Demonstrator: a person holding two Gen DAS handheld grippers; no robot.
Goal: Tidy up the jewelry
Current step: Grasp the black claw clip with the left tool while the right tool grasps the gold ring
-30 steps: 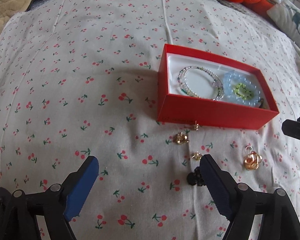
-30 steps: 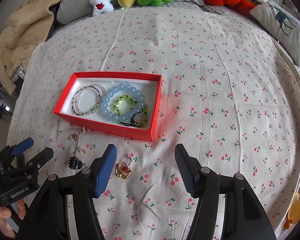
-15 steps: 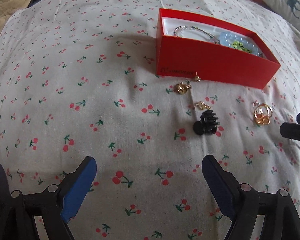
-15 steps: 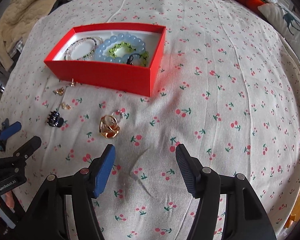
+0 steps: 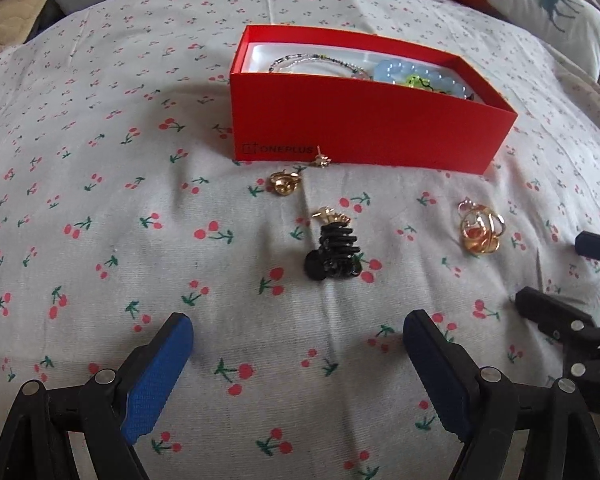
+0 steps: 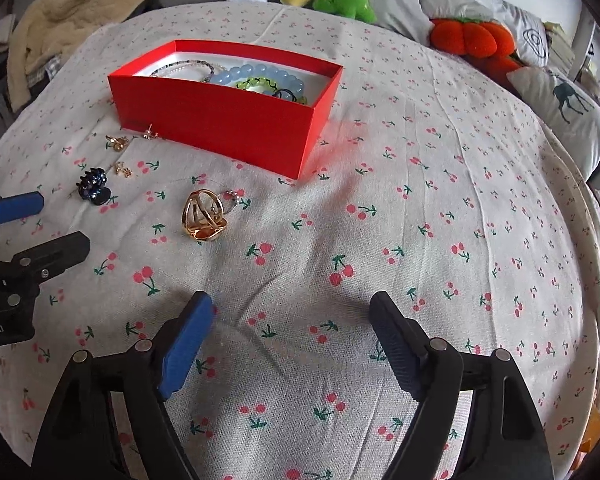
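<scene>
Up close in the left wrist view, the left hand-held gripper (image 5: 298,344) stands wide apart and empty above the bed (image 5: 100,160); a black hair claw (image 5: 334,256) lies just beyond it, with the red box (image 5: 364,132) farther off.

From the right wrist view, the right hand-held gripper (image 6: 292,328) is opening with nothing between its fingers, and a gold ring (image 6: 204,216) lies to its far left, near the box (image 6: 228,120).

A cherry-print bedspread (image 6: 420,200) covers the bed, with plush toys (image 6: 340,4), pillows (image 6: 564,108) and a beige blanket (image 6: 72,8) behind.
</scene>
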